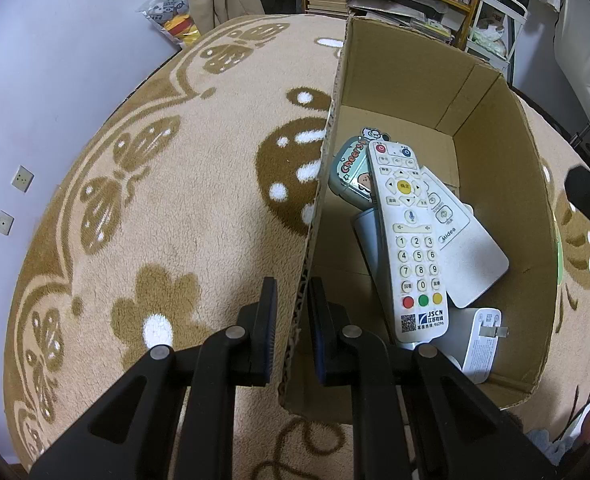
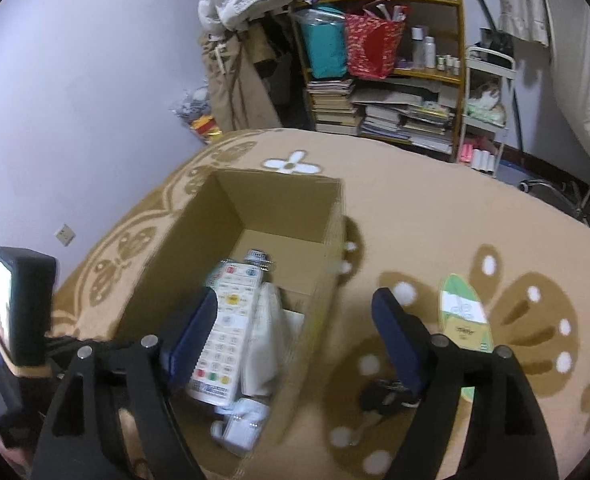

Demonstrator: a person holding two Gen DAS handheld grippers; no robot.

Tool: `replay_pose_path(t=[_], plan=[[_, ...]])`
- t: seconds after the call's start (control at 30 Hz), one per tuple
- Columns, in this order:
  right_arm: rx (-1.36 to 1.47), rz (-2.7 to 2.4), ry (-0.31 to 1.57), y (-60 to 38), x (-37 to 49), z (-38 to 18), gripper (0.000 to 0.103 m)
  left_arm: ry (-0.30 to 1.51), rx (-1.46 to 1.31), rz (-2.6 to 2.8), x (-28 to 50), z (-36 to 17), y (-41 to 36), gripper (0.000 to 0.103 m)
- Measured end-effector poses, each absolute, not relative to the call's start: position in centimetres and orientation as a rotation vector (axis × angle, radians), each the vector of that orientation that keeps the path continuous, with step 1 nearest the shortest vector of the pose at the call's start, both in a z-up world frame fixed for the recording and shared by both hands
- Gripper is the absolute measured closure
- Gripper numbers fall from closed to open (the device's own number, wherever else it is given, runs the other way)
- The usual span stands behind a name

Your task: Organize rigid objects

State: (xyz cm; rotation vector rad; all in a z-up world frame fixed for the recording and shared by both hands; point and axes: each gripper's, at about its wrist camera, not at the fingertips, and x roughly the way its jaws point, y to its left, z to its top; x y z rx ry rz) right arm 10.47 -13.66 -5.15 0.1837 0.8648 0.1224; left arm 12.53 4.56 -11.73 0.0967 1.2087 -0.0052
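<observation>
- Left wrist view: the left gripper (image 1: 291, 320) straddles the near wall of the cardboard box (image 1: 495, 184), one finger outside over the patterned blanket (image 1: 175, 220), the other inside. The pads lie close to the corrugated edge on both sides, with thin gaps showing, so whether it is truly clamped cannot be told.
- Inside the box a white numbered remote (image 1: 409, 240) lies on top, tilted along the box's length. Under it, to its right, lies a white Midea remote (image 1: 463, 252); at its upper left sits a small teal case with a cartoon sticker (image 1: 349, 174). A white plug adapter (image 1: 475, 344) rests in the near corner.
- Right wrist view (somewhat blurred): the right gripper (image 2: 295, 332) stands wide open and holds nothing. Its left finger hangs over the box's interior beside the numbered remote (image 2: 227, 328); its right finger is outside, over the blanket (image 2: 435, 232).
- Outside the box, an oval green-and-white packet (image 2: 463, 312) lies on the blanket just beyond the right finger, and a small dark object (image 2: 383, 396) lies below that finger.
</observation>
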Motion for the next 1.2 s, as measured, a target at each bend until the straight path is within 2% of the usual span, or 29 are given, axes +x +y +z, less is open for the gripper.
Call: replay_pose_path(t=[0.77,1.2], plan=[[0.260,-0.029,0.981,-19.5,8.4,-10.8,0.018,1.208,0.099,-0.004,12.5,-11.7,4.7,0.088],[0.405,-0.038,1.065,-21.5,8.4,-15.8,0.019,1.209,0.111,0.000,12.6,-11.5,4.8,0.088]])
